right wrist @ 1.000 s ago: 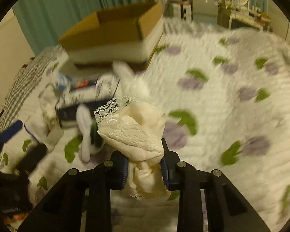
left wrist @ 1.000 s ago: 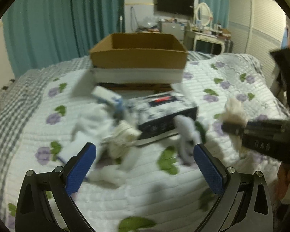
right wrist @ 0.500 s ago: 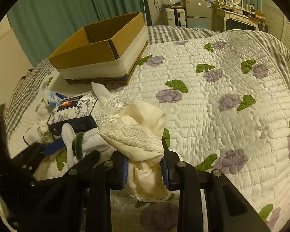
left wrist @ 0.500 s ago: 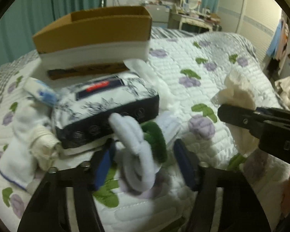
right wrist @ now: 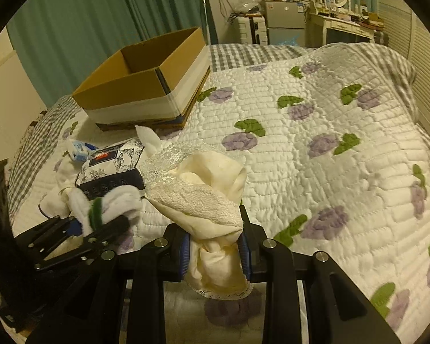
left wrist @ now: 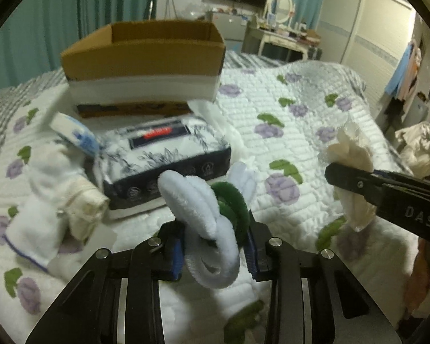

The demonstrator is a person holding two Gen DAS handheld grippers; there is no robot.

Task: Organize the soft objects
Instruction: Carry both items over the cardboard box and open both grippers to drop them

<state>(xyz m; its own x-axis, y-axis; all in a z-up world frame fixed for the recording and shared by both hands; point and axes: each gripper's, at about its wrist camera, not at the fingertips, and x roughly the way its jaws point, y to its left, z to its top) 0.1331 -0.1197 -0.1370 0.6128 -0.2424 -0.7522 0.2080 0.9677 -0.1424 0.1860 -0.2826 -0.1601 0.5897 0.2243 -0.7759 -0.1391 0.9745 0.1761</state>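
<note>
Both claws are loaded. Left claw (left wrist: pixel 215 248) is clenched on a white fuzzy sock bundle w/ a dark green band (left wrist: pixel 206 215), lifted just off the quilted bed (left wrist: pixel 286 109); the loops flop fwd and down past the blue pads. Right claw (right wrist: pixel 215 250) is clenched on a cream lace-trimmed cloth (right wrist: pixel 203 200), which bulges above the pads and hangs below them too.

Cardboard box (right wrist: pixel 146 86) sits open at the far side of the bed, prob. the drop spot. Can't see the inside from either view. Between the claws and the box: a soft tissue pack, dark-edged w/ floral print (left wrist: pixel 163 154), a small blue-and-white packet (left wrist: pixel 74 134) leaning beside it, and rolled white and cream socks (left wrist: pixel 54 197) to the left of the pack.

Risks, as I judge them:
- Sock bundle is pinched only at mid-loop; the heavy drooping end could slide out if the claw tips or swings fast.
- Dangling cloth tail could drag on the quilt or snag the box rim, pulling it free short of the box.
- Both claws are close together, so heading to the same box at once may bump them or tangle cloth w/ sock.
- A low pass over the tissue pack could knock the packet or pack aside.
</note>
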